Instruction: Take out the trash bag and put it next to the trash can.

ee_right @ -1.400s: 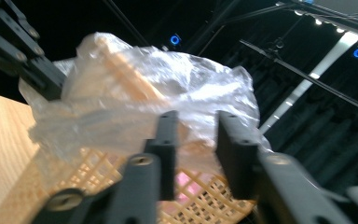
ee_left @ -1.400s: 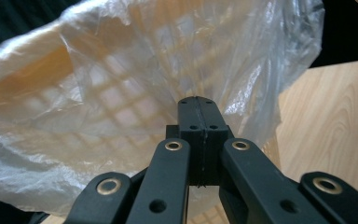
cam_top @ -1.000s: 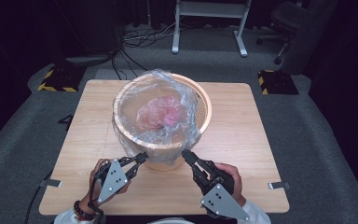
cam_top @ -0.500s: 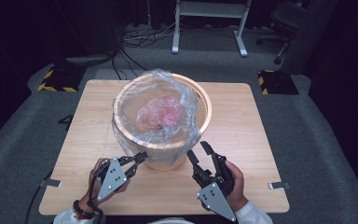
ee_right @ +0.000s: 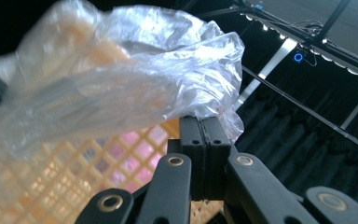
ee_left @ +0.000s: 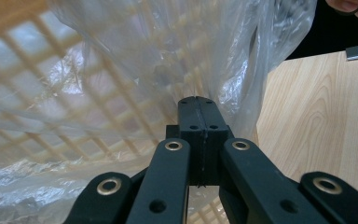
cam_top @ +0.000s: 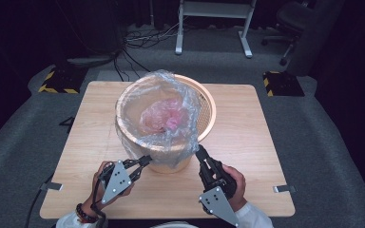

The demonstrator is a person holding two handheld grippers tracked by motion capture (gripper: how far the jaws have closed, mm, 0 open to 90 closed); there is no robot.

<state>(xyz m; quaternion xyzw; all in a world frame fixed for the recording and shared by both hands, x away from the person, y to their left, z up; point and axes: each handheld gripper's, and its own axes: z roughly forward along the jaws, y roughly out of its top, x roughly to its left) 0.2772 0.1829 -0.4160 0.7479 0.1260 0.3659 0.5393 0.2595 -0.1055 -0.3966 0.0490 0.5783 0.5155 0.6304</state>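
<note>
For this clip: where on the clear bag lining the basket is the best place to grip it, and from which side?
Grip the clear bag by the loose film folded over the basket rim on the person's side, coming from outside. That film hangs free of the lattice wall, thin enough to pinch; both tongs, left and right, close there.

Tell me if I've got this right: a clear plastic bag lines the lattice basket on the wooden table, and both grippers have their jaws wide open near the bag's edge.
Not quite. The clear plastic bag does line the lattice basket on the wooden table, but the jaws are not open. The left gripper and the right gripper each have jaws pressed together at the bag's edge, as each gripper view shows.
</note>
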